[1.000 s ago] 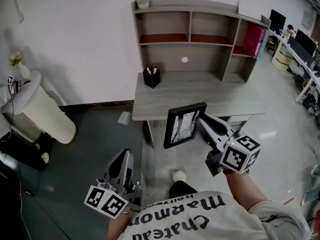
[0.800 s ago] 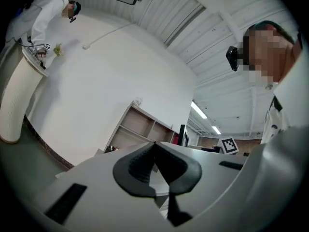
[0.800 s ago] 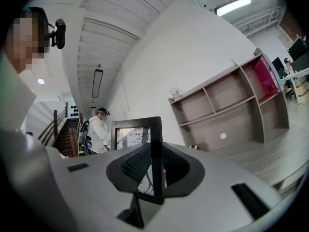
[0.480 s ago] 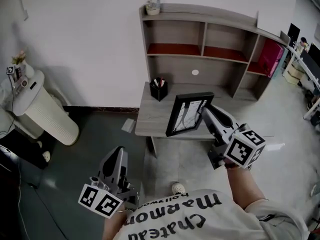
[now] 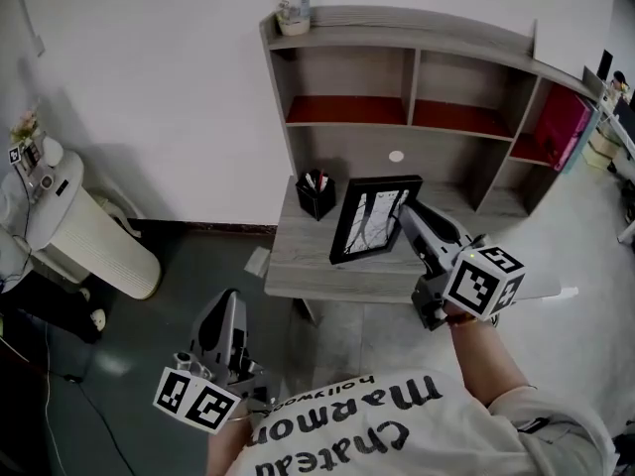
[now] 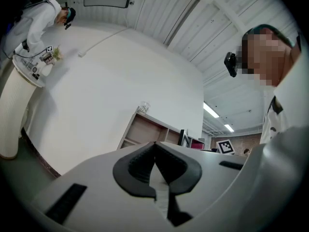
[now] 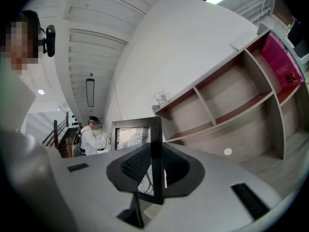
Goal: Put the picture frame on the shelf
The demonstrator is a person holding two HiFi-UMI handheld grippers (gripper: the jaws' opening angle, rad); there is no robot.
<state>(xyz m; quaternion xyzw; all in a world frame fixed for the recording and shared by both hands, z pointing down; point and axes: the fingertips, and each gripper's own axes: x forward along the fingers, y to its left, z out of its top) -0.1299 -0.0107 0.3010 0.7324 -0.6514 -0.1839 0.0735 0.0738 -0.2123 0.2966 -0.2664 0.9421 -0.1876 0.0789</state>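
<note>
My right claw is clamped on the edge of the black picture frame, upright over the desk, below the shelf. My left claw hangs closed and empty. My shirt reads "Chateau Marmon".

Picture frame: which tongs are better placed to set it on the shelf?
Right. The right tongs grip the picture frame, held before the shelf; the left tongs hang low, shut and empty.
</note>
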